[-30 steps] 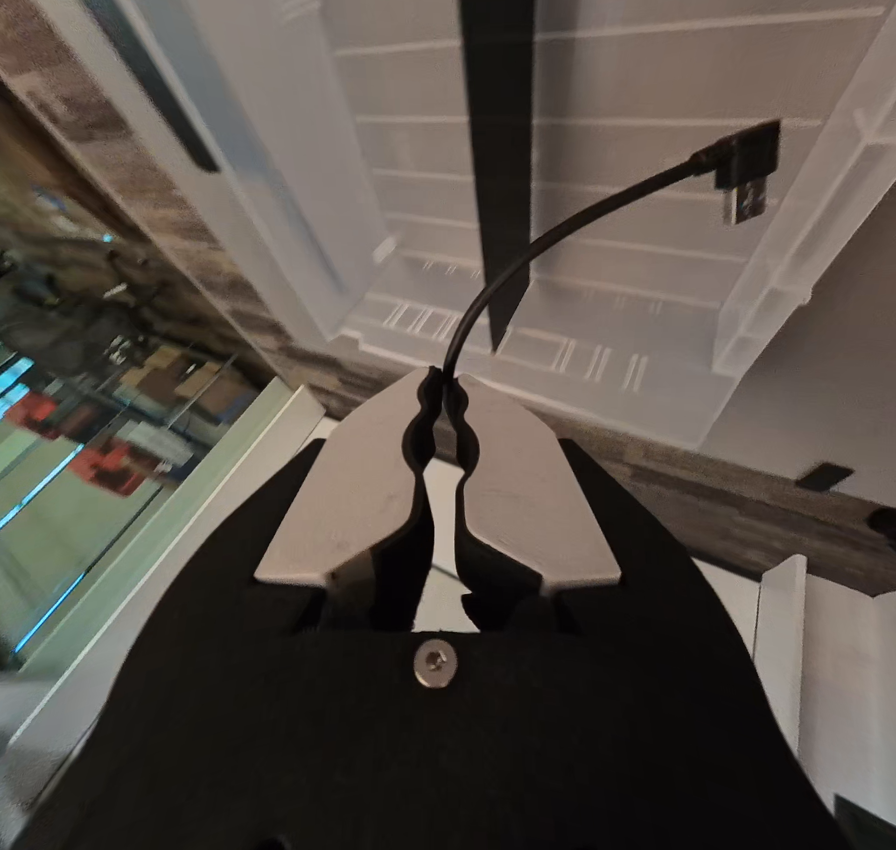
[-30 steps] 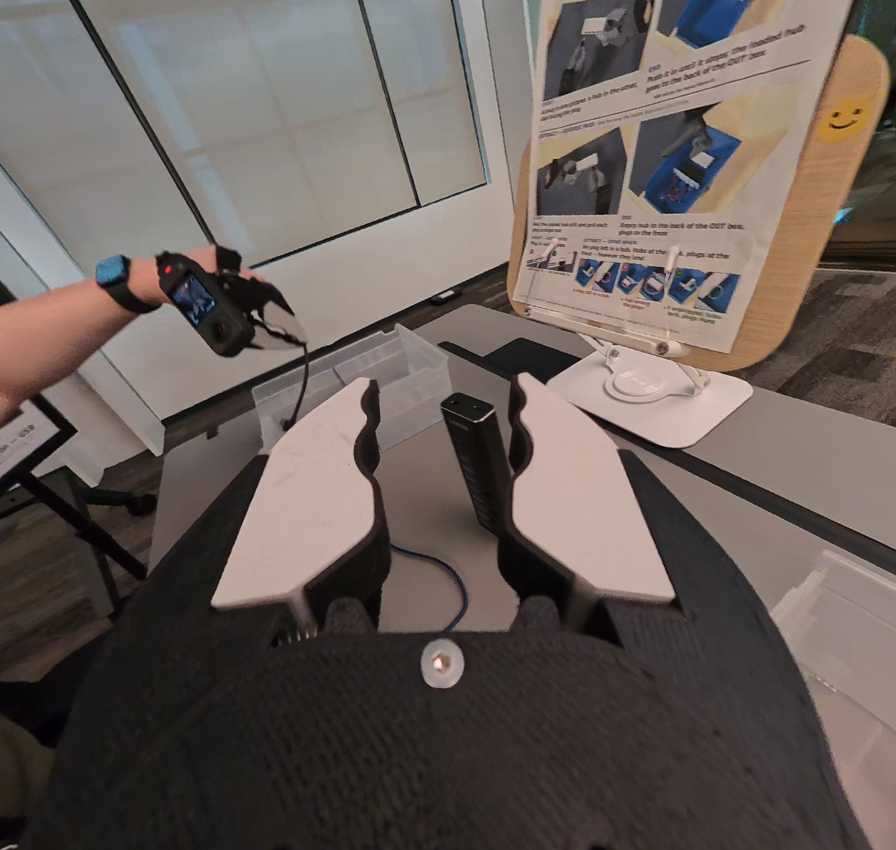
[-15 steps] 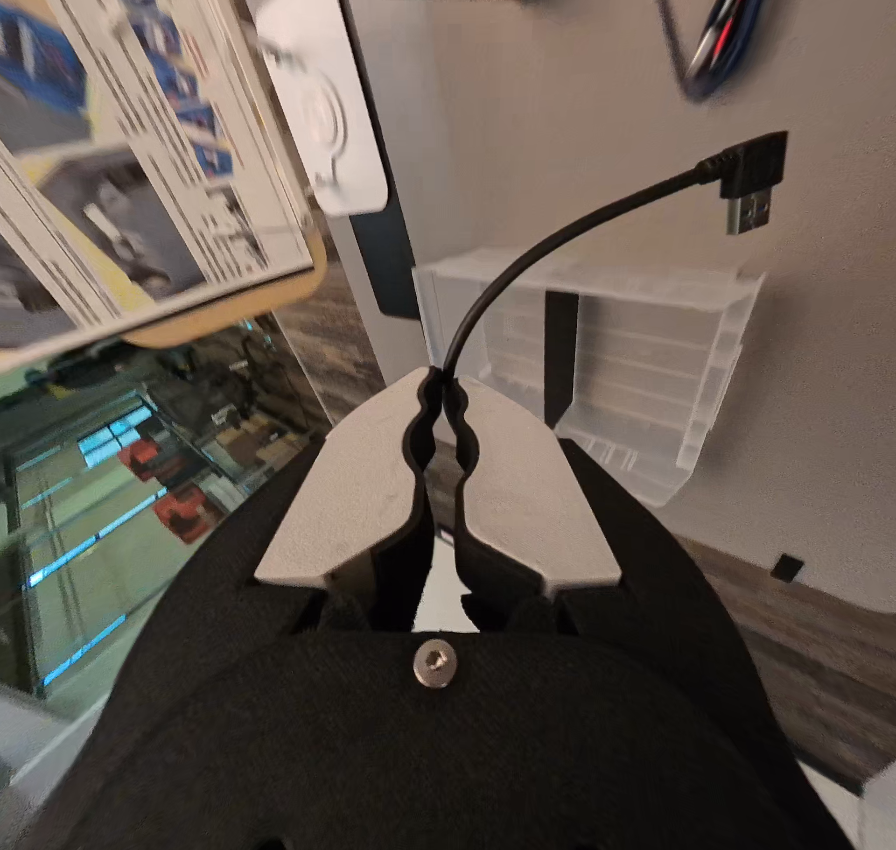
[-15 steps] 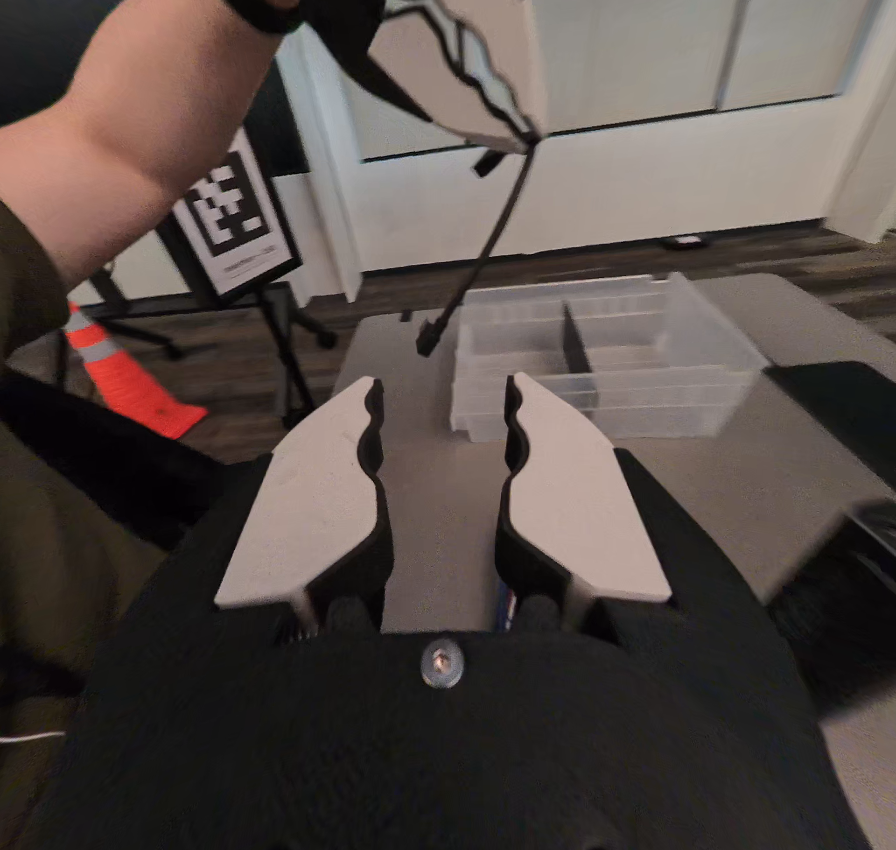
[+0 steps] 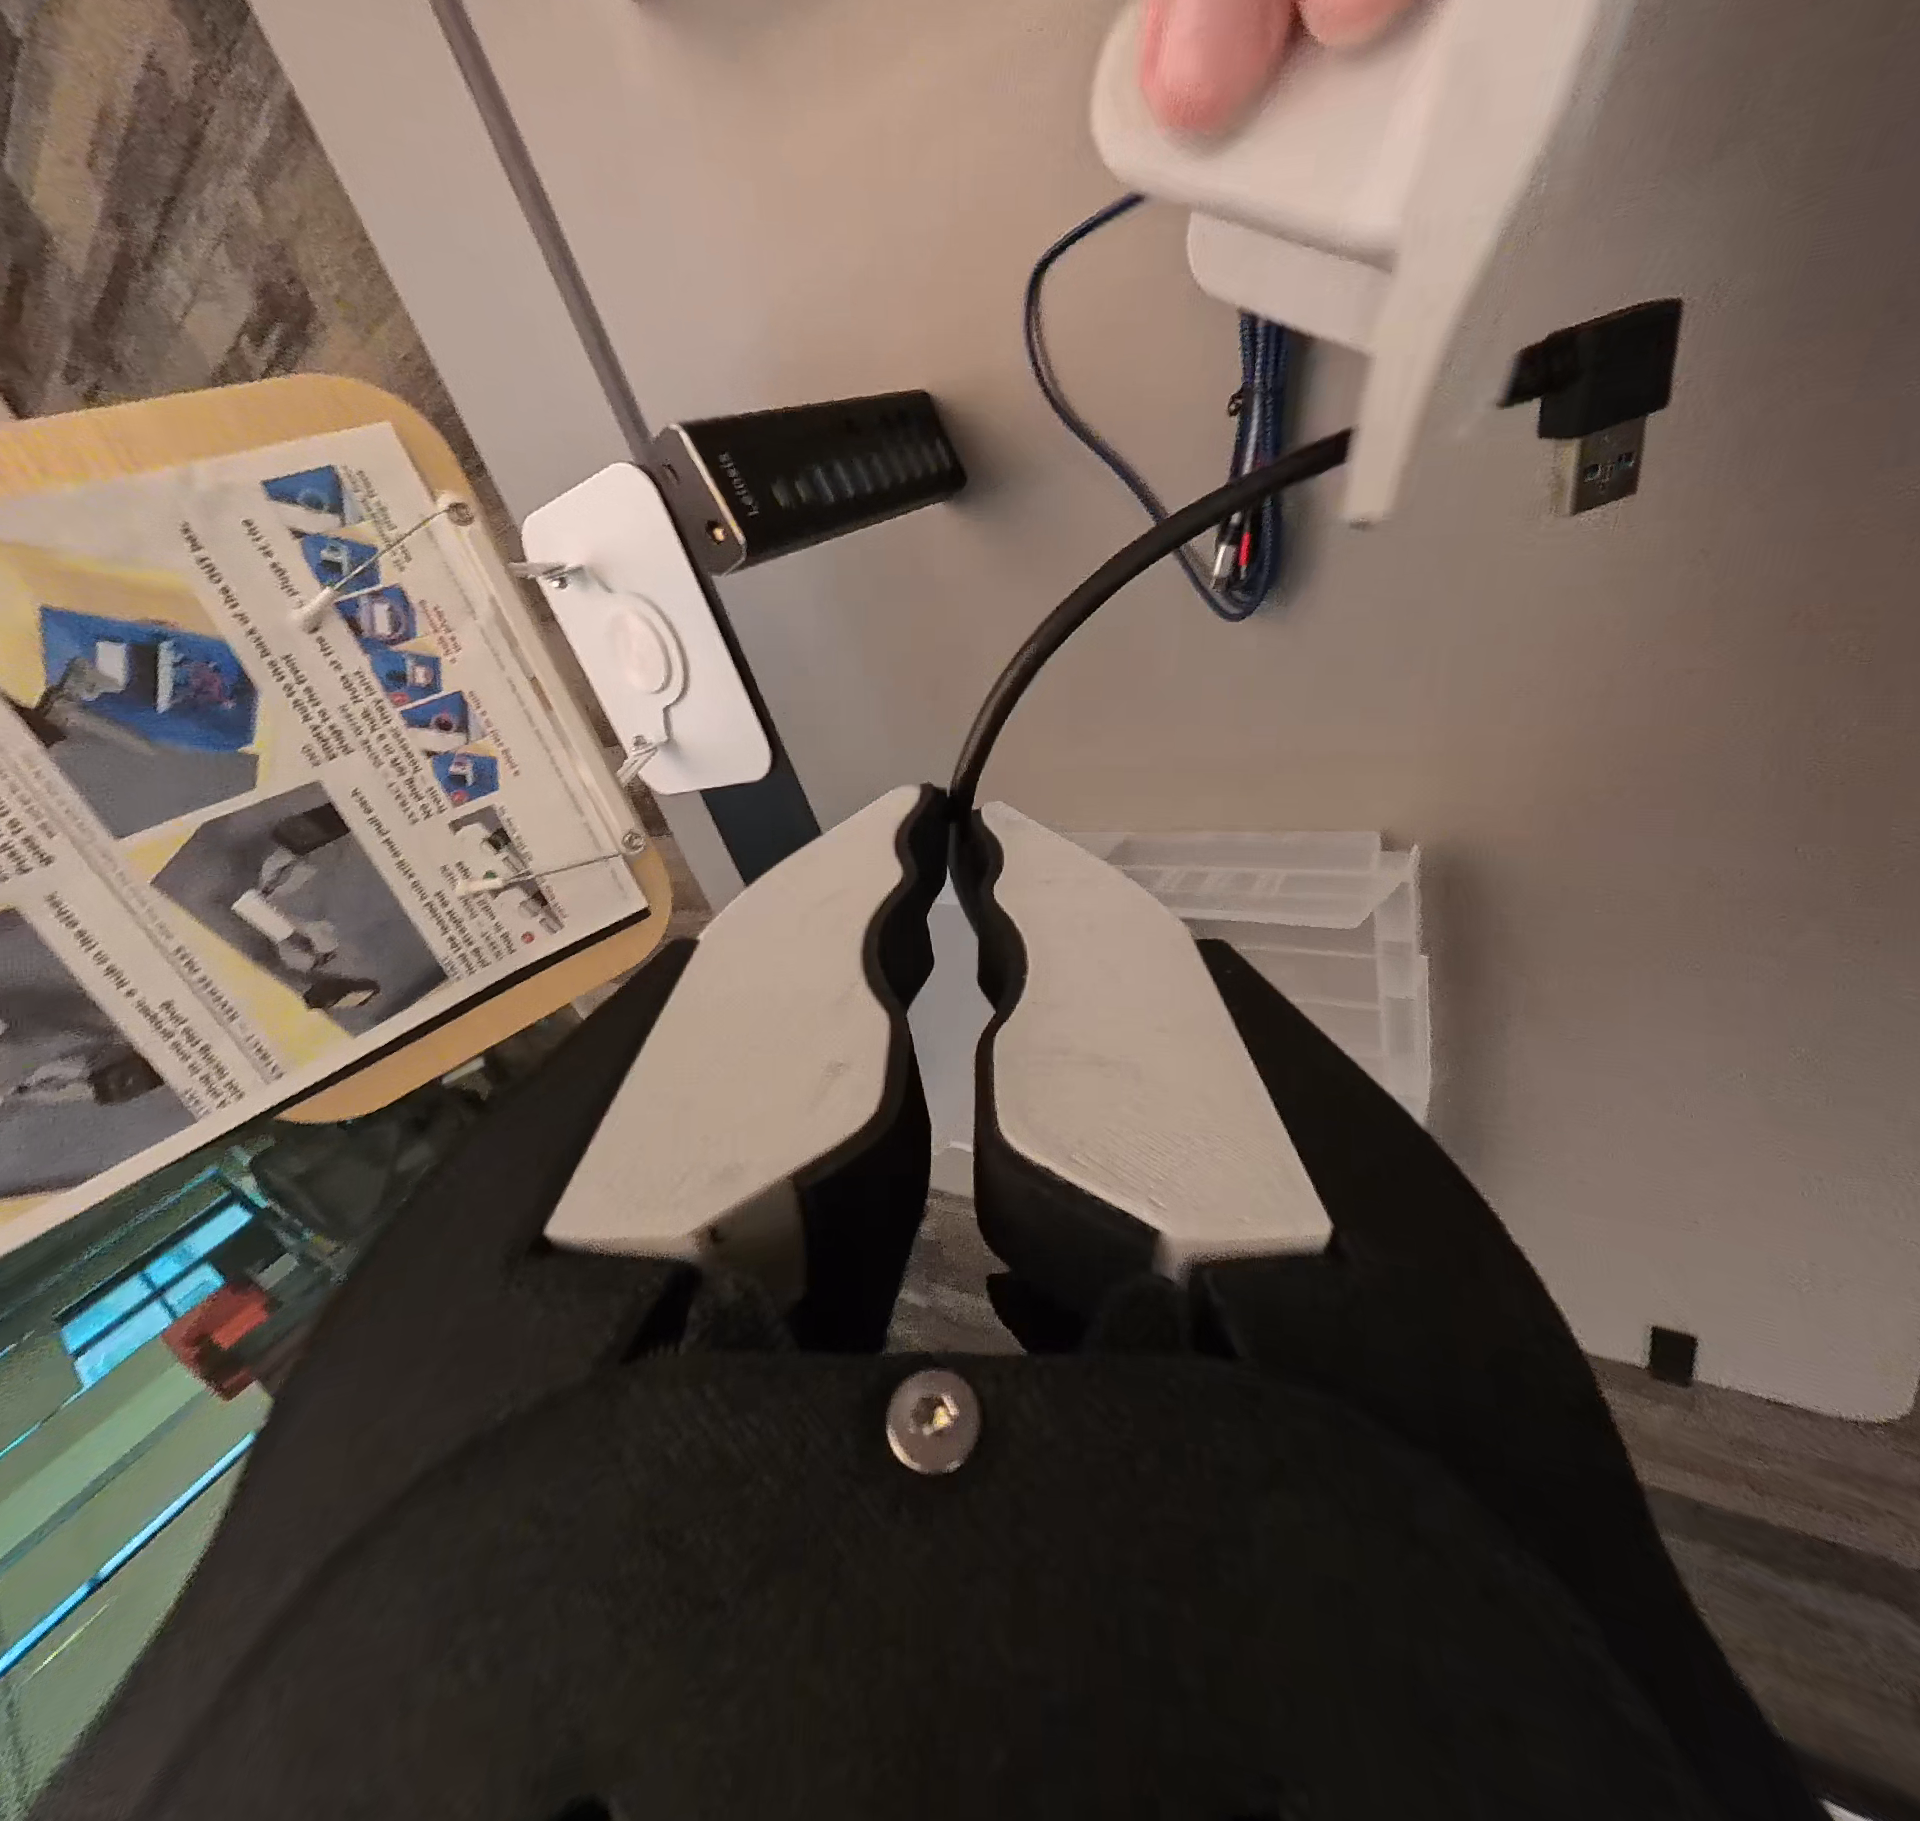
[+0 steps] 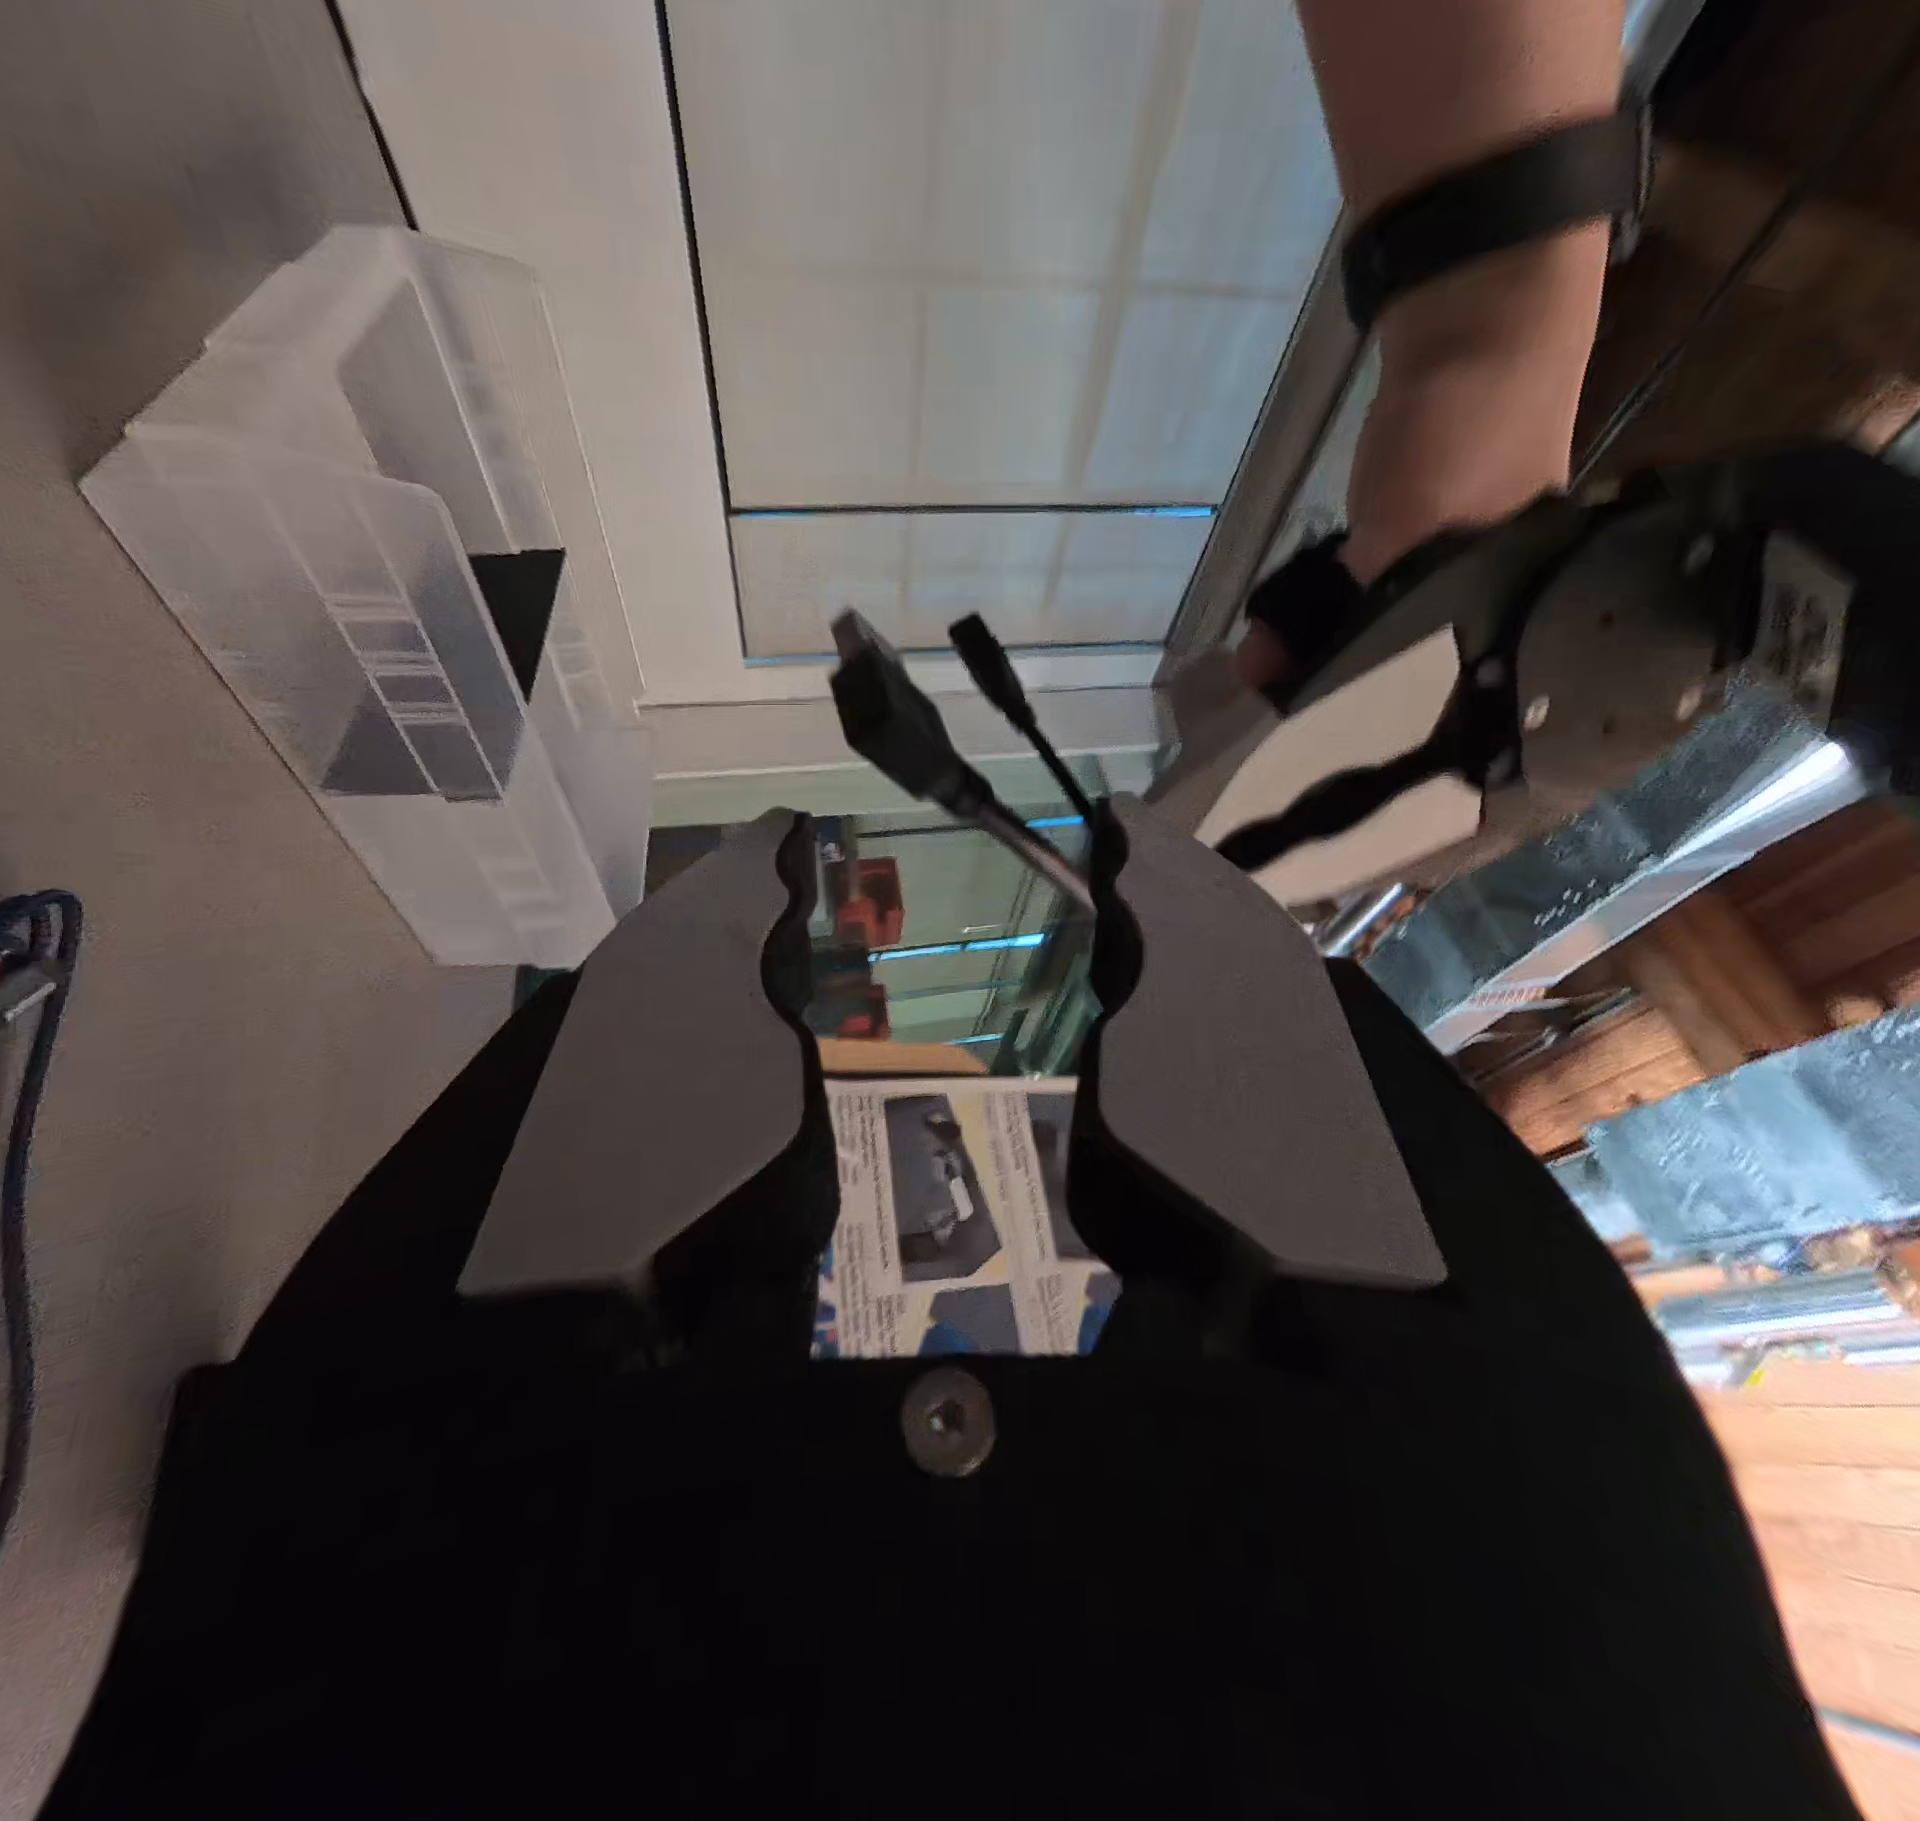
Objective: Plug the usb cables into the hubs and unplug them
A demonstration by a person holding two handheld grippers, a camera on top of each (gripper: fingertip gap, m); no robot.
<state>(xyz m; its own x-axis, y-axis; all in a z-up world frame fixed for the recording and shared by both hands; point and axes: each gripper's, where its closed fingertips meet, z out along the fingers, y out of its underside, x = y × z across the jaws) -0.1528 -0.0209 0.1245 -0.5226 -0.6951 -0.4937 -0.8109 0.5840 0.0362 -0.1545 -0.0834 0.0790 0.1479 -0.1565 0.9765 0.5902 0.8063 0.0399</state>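
Note:
My left gripper (image 5: pixel 951 815) is shut on a black USB cable (image 5: pixel 1049 628) at its tips. The cable arcs up and right to a right-angle USB plug (image 5: pixel 1590 410). A white finger (image 5: pixel 1403 369) of my right gripper crosses the cable just short of the plug. In the right wrist view my right gripper (image 6: pixel 951 826) is open, with the plug (image 6: pixel 883 701) and the cable's small end (image 6: pixel 982 649) just beyond its tips. The cable runs by the right finger's inner edge. A black hub (image 5: pixel 821 472) lies on the grey table (image 5: pixel 1351 732).
A bundle of blue braided cables (image 5: pixel 1247 452) lies right of the hub. A wooden instruction board (image 5: pixel 260 732) on a white stand base (image 5: pixel 644 649) is at the left. A clear plastic bin (image 5: pixel 1299 940) sits on the table and also shows in the right wrist view (image 6: pixel 364 576). A person's arm (image 6: pixel 1475 265) holds the left gripper.
Both grippers have swung round and come together. The right gripper now sits around the cable near the plug. The hub and blue cables have come into the left wrist view.

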